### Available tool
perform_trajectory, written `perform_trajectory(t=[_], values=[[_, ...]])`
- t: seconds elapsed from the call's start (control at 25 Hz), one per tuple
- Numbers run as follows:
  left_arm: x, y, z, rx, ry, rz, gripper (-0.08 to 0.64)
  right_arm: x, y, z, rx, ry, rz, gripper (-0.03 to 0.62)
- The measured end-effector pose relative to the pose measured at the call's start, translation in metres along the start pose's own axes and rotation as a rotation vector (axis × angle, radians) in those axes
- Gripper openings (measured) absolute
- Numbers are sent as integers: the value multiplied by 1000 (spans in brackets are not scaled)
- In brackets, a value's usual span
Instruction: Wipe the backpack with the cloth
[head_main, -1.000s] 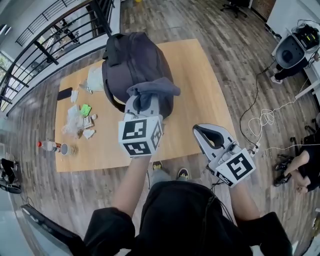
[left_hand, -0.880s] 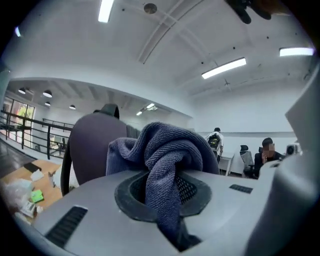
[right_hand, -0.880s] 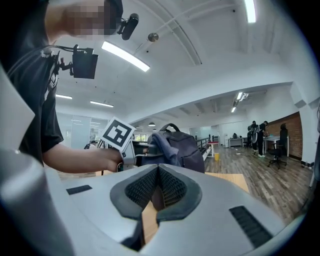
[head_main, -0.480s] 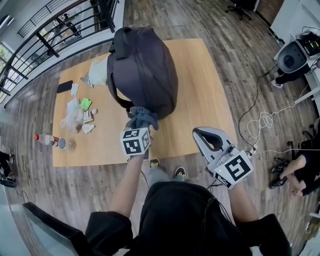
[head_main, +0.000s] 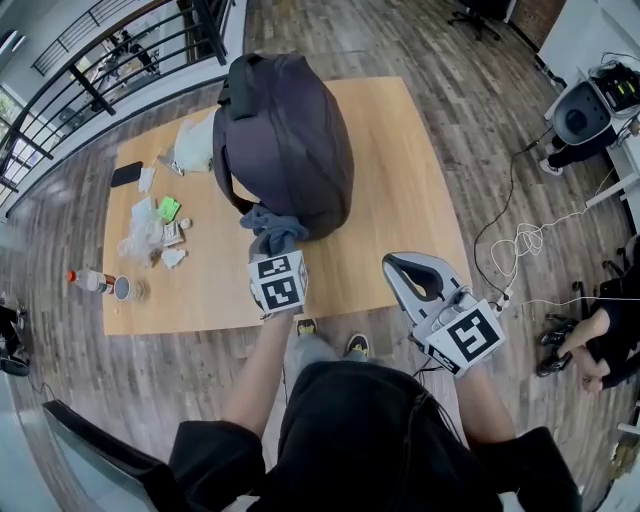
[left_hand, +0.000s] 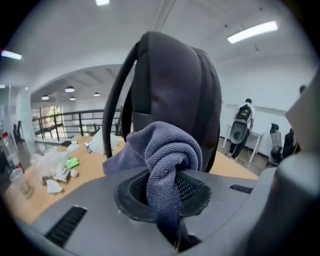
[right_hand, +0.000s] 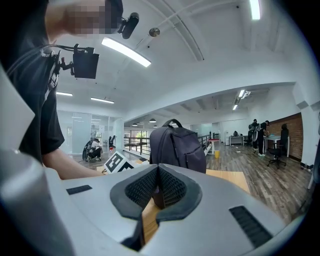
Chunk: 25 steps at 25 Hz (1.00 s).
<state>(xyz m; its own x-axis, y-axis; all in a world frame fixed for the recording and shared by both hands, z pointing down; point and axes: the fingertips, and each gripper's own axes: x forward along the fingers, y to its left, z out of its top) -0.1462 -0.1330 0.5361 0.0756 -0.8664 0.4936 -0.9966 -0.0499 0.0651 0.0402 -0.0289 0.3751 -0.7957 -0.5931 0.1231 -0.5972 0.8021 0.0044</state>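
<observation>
A dark grey backpack (head_main: 285, 140) stands upright on the wooden table (head_main: 400, 180); it fills the left gripper view as backpack (left_hand: 175, 95) and shows farther off as backpack (right_hand: 177, 142) in the right gripper view. My left gripper (head_main: 270, 250) is shut on a bunched blue-grey cloth (head_main: 270, 228), low at the backpack's near side. The cloth (left_hand: 167, 160) hangs out from between the jaws. My right gripper (head_main: 415, 275) is shut with nothing in it, near the table's front edge, to the right of the bag.
Crumpled paper, a green packet (head_main: 168, 208) and a black phone (head_main: 128, 174) lie on the table's left part. A bottle (head_main: 90, 281) and a cup (head_main: 125, 290) stand at the front left corner. A railing (head_main: 110, 60) runs beyond the table; cables (head_main: 530, 240) lie on the floor at right.
My left gripper has come down with the cloth from the backpack's upper front to its lower near side. The right gripper has stayed where it was.
</observation>
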Motion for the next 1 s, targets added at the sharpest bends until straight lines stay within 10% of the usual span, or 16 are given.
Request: perform_trajectory(t=[0.44, 0.76, 1.0], values=[[22, -108, -5, 11, 37, -258, 43, -5, -8, 2, 2, -16, -6, 9], [-5, -143, 90, -142, -163, -357, 43, -16, -25, 4, 10, -26, -37, 9], [24, -146, 35, 1, -96, -328, 43, -18, -27, -3, 20, -20, -35, 9]])
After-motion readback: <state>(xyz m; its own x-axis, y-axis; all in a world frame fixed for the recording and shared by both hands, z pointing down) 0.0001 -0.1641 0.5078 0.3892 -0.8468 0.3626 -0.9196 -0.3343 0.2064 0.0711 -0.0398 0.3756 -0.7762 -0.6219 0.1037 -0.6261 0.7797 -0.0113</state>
